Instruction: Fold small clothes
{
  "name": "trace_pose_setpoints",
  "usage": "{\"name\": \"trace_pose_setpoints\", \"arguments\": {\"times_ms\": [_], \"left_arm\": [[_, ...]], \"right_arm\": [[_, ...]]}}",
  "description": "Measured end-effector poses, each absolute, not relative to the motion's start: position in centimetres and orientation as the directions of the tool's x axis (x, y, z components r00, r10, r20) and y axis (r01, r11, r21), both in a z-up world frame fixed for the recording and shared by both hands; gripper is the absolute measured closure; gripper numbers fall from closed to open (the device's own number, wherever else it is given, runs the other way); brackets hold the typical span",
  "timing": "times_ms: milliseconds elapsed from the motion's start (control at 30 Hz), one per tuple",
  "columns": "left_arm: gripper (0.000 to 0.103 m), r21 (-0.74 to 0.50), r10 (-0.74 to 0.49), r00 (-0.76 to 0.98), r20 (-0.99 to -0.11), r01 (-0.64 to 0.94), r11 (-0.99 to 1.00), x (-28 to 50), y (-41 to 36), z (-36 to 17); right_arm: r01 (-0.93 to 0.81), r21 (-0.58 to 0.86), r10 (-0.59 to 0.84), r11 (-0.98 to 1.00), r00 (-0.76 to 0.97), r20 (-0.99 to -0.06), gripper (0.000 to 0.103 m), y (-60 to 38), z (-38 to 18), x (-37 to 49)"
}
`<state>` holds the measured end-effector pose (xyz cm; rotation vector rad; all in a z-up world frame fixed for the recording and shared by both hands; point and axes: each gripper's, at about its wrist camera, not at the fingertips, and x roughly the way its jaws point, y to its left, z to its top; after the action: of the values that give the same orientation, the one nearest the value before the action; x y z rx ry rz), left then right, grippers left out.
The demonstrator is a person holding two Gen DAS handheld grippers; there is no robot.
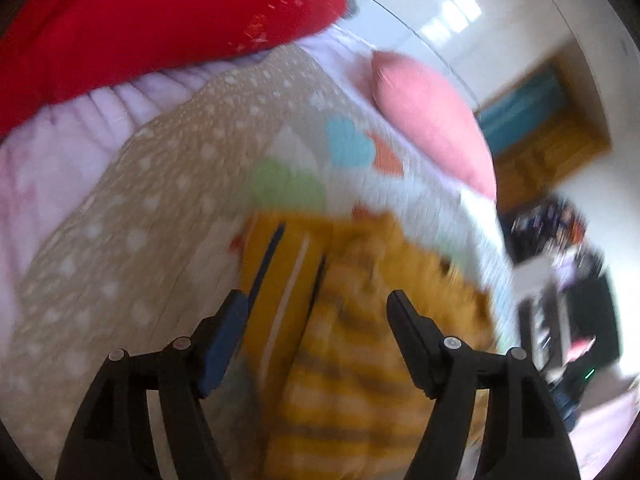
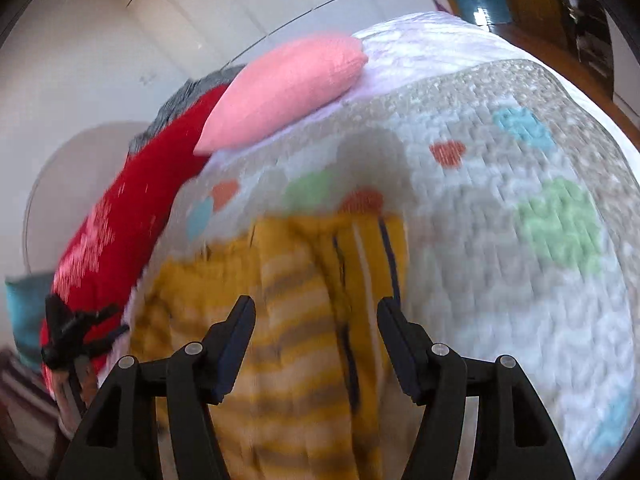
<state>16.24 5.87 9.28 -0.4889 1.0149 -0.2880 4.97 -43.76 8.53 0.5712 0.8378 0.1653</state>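
A small mustard-yellow garment (image 1: 352, 320) with grey-striped parts and a dark-and-white side stripe lies on the quilted bedspread (image 1: 304, 152). It also shows in the right wrist view (image 2: 296, 304). My left gripper (image 1: 318, 300) is open and empty just above its near part. My right gripper (image 2: 316, 306) is open and empty over the striped part. The left gripper (image 2: 70, 334) shows small at the left edge of the right wrist view. Both views are blurred.
A red pillow (image 1: 140, 20) and a pink cushion (image 1: 432, 120) lie at the head of the bed. The bedspread (image 2: 500, 200) has coloured dots. A wooden door (image 1: 548, 136) and dark furniture (image 1: 568, 304) stand to the right, beyond the bed's edge.
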Motion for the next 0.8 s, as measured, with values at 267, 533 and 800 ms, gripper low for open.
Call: {"name": "trace_pose_setpoints", "arguments": {"times_ms": [267,533,800], "left_arm": [[0.035,-0.342,-0.356,0.434,-0.828,0.115,0.933,10.4,4.0,6.0],[0.097,-0.044,-0.085,0.472,-0.878,0.097,0.994,9.1,4.1,8.8],[0.035,-0.092,-0.137,0.581,-0.802,0.106,0.990,3.0,6.8,11.4]], "right_arm": [[0.058,0.479,0.357,0.876,0.590,-0.725,0.040,-40.7,4.3,-2.1],[0.197,0.434,0.254,0.879,0.577,-0.776,0.092,-44.1,3.3,-2.8],[0.310,0.391,0.122,0.866,0.628,-0.768,0.073,-46.2,5.4,-5.7]]}}
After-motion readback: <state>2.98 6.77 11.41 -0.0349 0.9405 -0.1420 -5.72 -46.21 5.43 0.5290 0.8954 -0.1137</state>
